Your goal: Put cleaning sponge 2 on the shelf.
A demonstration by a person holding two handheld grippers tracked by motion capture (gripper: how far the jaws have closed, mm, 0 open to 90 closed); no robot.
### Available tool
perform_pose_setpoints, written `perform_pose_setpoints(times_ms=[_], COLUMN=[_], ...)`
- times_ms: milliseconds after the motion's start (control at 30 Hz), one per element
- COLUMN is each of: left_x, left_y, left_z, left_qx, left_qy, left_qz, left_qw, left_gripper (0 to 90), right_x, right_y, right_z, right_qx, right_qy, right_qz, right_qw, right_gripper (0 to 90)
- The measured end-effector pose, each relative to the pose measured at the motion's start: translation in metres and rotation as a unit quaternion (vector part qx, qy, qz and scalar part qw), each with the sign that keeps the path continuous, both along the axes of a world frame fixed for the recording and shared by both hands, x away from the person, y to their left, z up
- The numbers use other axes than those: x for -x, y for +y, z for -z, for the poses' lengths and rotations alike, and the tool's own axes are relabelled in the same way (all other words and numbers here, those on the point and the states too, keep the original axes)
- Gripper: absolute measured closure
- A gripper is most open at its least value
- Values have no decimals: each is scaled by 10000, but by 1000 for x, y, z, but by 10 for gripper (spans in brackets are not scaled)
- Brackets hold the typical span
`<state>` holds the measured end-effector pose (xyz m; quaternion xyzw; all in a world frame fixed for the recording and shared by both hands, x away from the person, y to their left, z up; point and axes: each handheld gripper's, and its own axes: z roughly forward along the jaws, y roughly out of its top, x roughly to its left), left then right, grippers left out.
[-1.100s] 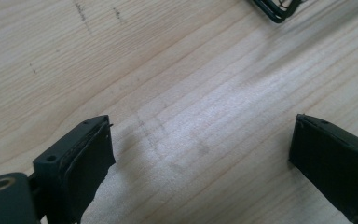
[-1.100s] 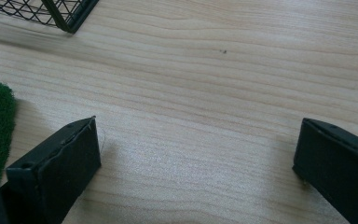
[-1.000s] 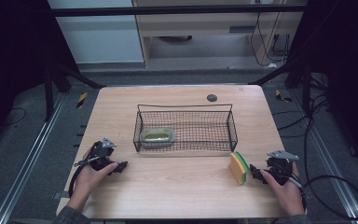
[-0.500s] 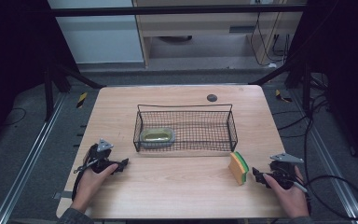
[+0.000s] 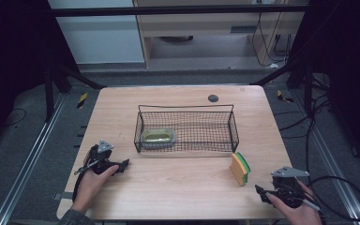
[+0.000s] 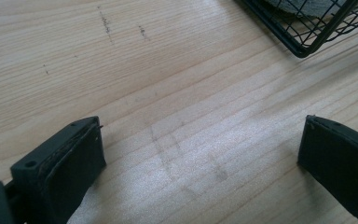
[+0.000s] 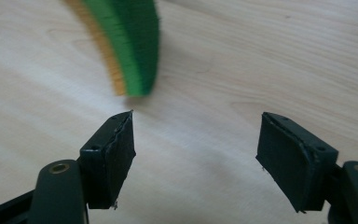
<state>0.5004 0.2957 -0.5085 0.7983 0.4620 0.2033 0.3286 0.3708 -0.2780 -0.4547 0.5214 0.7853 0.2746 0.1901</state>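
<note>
Wooden table (image 5: 183, 187), wire basket (image 5: 234, 126) holding dish (image 5: 158, 137), sponge (image 5: 240, 168) beyond empty, closing right hand-held gripper (image 5: 258, 192)

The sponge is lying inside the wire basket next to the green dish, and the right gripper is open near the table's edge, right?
Not quite. The sponge stands on the table outside the wire basket, near its right front corner, as the high view shows. The green dish is in the basket, and the right gripper is open near the table's edge.
</note>
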Motion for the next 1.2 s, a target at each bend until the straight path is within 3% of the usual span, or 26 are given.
perform_pose_setpoints(times_ms=[100,267,567,767,1200], left_x=[0,0,0,0,0], left_y=[0,0,0,0,0], left_z=[0,0,0,0,0], left_qx=[-4,-8,-10,-7,-8], left_qy=[-1,-3,-1,-3,-3], left_qz=[-1,4,6,4,9], left_qw=[10000,10000,10000,10000,10000], left_gripper=[0,0,0,0,0], right_x=[4,3,-17,-38,-71], right_y=[12,30,54,64,78], right_z=[-11,-35,-72,-74,-55], right_qx=[103,280,405,485,468], right_qy=[199,267,374,457,711], right_qz=[-173,-431,-656,-703,-532], right_qw=[9996,9983,9963,9953,9950], right_gripper=[262,226,211,250,334])
